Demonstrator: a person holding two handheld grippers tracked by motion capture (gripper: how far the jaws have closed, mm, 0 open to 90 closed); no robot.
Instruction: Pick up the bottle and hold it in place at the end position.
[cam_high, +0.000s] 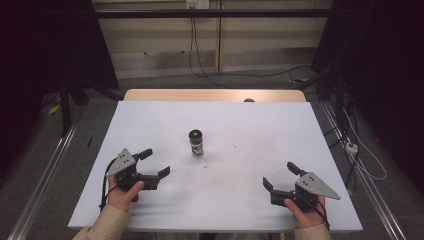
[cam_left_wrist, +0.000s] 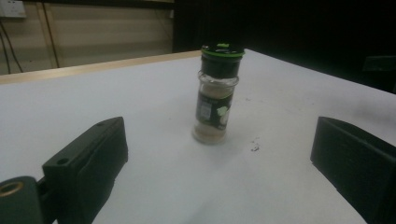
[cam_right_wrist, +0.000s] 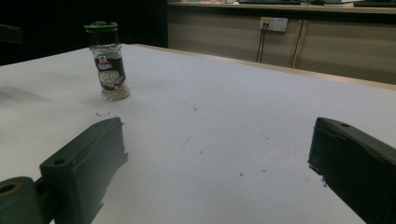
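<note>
A small glass spice jar (cam_high: 196, 142) with a black and green lid stands upright near the middle of the white table (cam_high: 260, 125). My left gripper (cam_high: 155, 162) rests at the front left, open, jaws wide apart and pointing toward the jar, which stands a short way ahead of them. In the left gripper view the jar (cam_left_wrist: 215, 95) sits between and beyond the two jaws. My right gripper (cam_high: 279, 175) is open at the front right, empty. From the right gripper view the jar (cam_right_wrist: 108, 62) stands far off at the upper left.
Small dark specks (cam_high: 235, 148) dot the white surface around the jar. The table's wooden far edge (cam_high: 215, 95) shows beyond the white sheet. Cables (cam_high: 200, 60) hang down the back wall, and metal rails (cam_high: 45, 175) run along both sides on the floor.
</note>
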